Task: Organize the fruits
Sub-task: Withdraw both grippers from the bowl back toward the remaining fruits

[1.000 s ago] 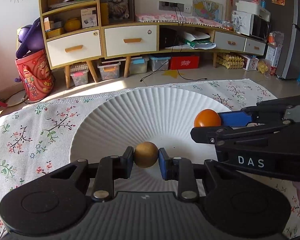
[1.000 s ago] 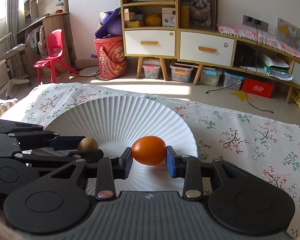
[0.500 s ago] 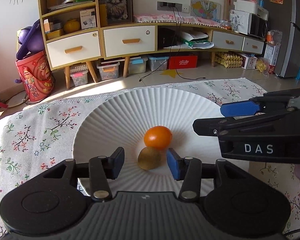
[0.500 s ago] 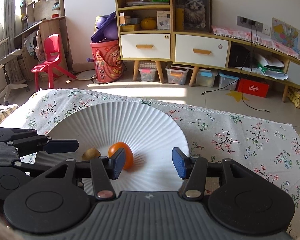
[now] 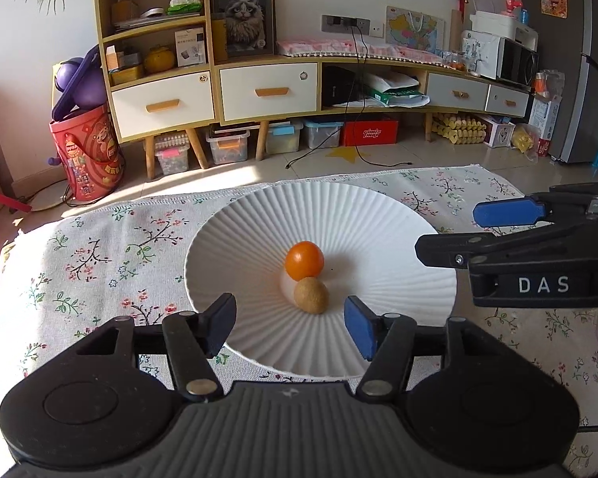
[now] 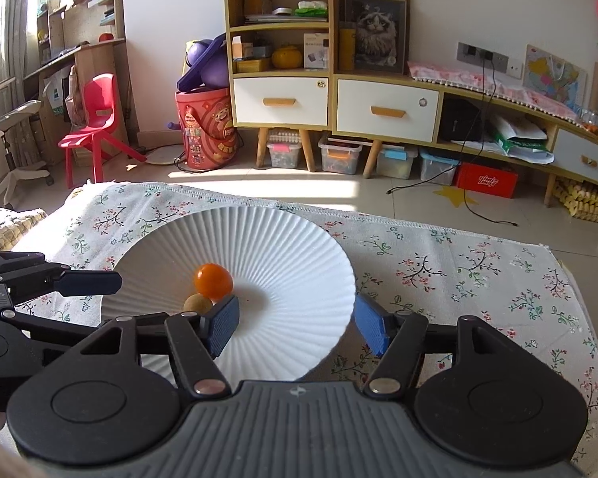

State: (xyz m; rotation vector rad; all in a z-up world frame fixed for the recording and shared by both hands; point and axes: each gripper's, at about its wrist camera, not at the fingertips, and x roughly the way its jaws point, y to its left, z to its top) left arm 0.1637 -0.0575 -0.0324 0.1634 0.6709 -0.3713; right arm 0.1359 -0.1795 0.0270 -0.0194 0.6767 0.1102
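An orange fruit [image 5: 304, 260] and a brown kiwi [image 5: 310, 295] lie touching in the middle of a white ribbed plate [image 5: 378, 215]. My left gripper [image 5: 289, 328] is open and empty, drawn back over the plate's near rim. In the right wrist view the orange [image 6: 213, 281] and kiwi [image 6: 197, 303] sit left of centre on the plate [image 6: 299, 247]. My right gripper [image 6: 297, 326] is open and empty above the plate's near right rim; it also shows at the right of the left wrist view [image 5: 510, 235].
The plate rests on a floral tablecloth [image 5: 99, 263] over a low table. Beyond its far edge are the floor, a long cabinet [image 5: 259, 91], a red bucket [image 5: 87, 151] and a red chair [image 6: 99, 119].
Both grippers let go of their fruits, the left the kiwi and the right the orange. Both opened wide and pulled back. The fruits now rest together on the plate.
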